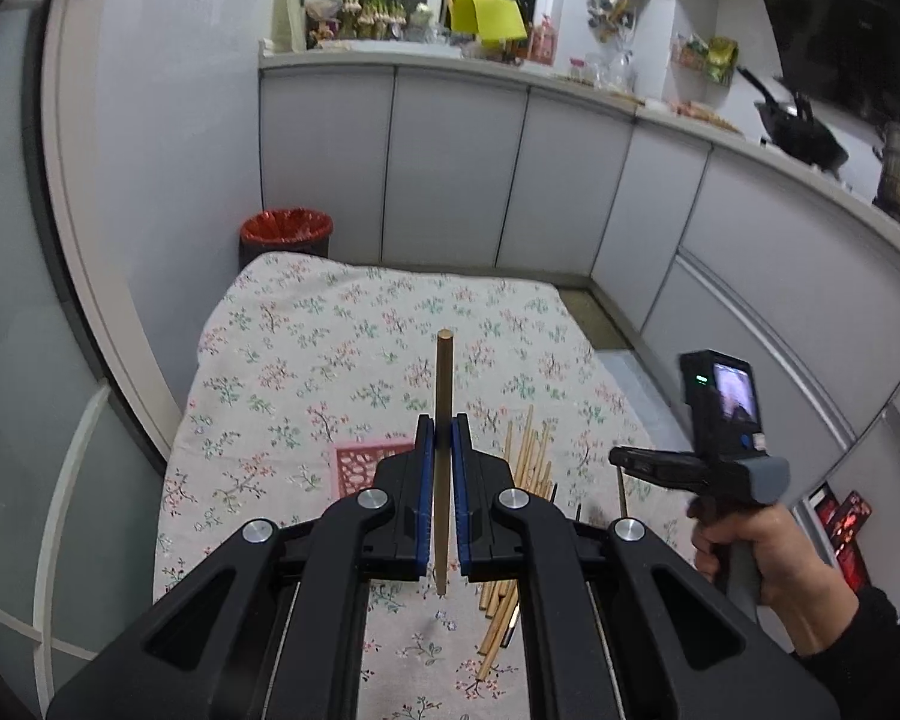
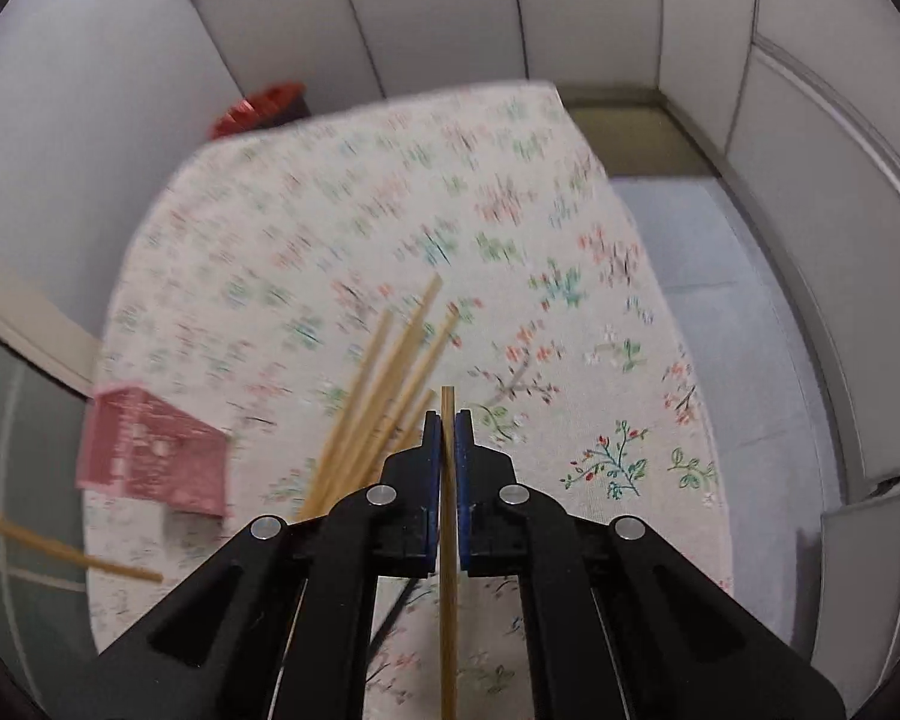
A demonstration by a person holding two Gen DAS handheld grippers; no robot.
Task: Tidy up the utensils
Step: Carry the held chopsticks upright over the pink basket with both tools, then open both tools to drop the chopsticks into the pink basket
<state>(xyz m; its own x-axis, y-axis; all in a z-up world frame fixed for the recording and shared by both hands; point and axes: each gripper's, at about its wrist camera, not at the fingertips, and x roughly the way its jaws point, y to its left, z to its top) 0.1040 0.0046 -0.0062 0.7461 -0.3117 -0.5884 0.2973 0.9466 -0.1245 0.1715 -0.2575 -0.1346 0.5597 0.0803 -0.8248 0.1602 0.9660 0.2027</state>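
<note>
Left gripper [image 1: 442, 438] and right gripper [image 2: 448, 429] each clamping a chopstick [image 1: 443, 396], floral tablecloth [image 1: 306, 348], kitchen cabinets [image 1: 450, 168]

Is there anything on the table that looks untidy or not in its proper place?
Yes. A pile of chopsticks lies loose and fanned out on the floral tablecloth, beside the pink basket, not in it. Each tongs, left and right, grips a single chopstick.

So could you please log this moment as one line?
left gripper: shut on chopstick | right gripper: shut on chopstick | pile, pink basket: on table
</note>
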